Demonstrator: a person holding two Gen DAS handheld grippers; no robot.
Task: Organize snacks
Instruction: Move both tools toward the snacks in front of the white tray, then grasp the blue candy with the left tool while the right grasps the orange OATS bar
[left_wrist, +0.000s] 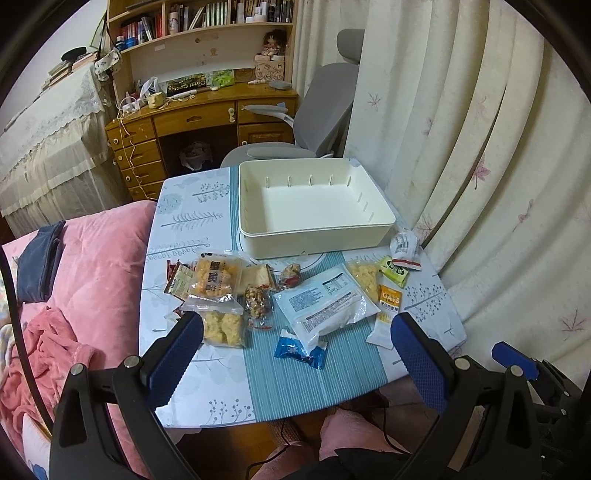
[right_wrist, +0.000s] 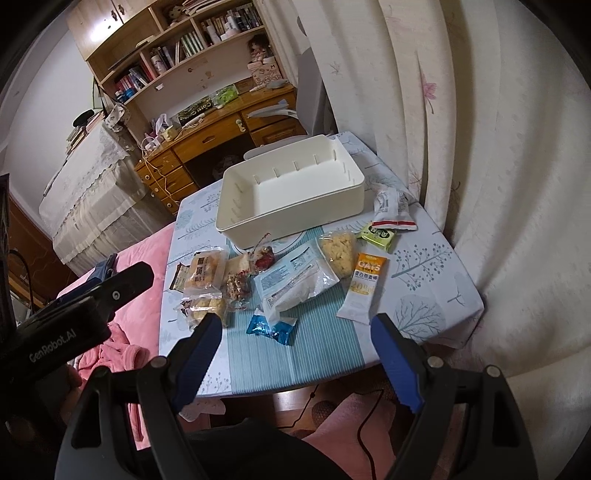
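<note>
**Snacks unsorted, bin empty — start of task**

Tabletop (left_wrist: 207, 373) carries everything. White bin (left_wrist: 314, 236) sits at the far side with nothing in it. Snack packets lie loose in front of it, largest the pale blue pouch (left_wrist: 325, 306), then the oat bar (right_wrist: 364, 288), then the small blue wrapper (left_wrist: 301, 349). Left gripper (left_wrist: 295, 332) and right gripper (right_wrist: 295, 332) hover near the front edge, jaws spread wide, holding nothing. Next move probably calls for closing on one packet edge and lifting it into the bin.
</note>
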